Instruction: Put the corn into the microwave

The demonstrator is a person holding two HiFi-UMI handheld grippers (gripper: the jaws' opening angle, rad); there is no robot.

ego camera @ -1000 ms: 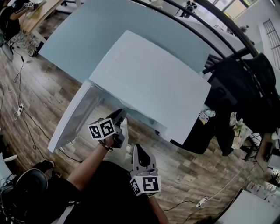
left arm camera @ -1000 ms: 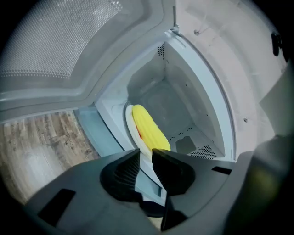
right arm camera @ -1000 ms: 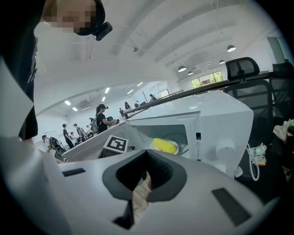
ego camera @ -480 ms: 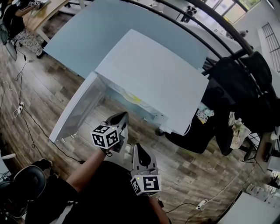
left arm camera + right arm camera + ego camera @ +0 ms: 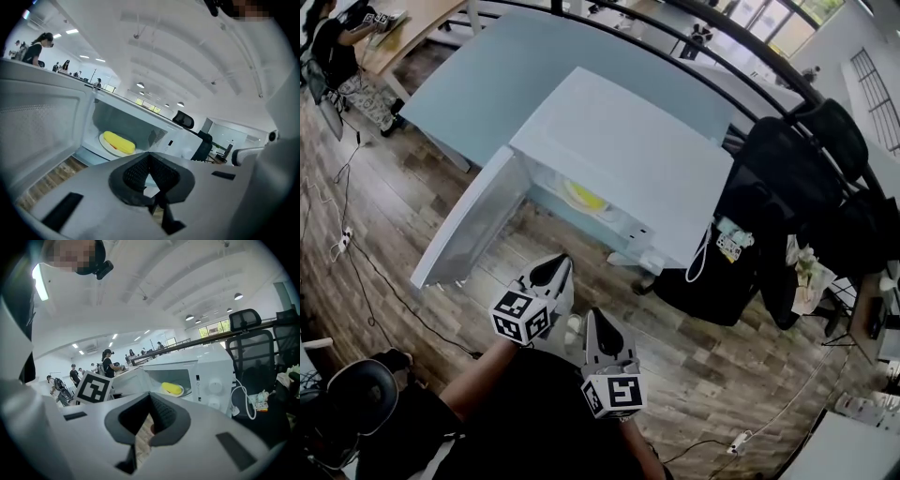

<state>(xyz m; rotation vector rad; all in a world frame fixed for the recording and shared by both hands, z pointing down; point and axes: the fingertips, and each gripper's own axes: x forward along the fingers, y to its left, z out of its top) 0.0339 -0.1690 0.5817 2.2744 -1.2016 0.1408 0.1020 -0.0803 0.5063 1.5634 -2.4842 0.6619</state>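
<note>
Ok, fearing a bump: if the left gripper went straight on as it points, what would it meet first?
Probably the open cavity of the white microwave oven: the left gripper aims just right of the yellow corn cob on its white plate. Depth is unclear.

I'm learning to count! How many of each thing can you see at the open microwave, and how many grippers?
microwave: 1
corn: 1
plate: 1
grippers: 2 (left gripper, right gripper)
Total: 5
</note>
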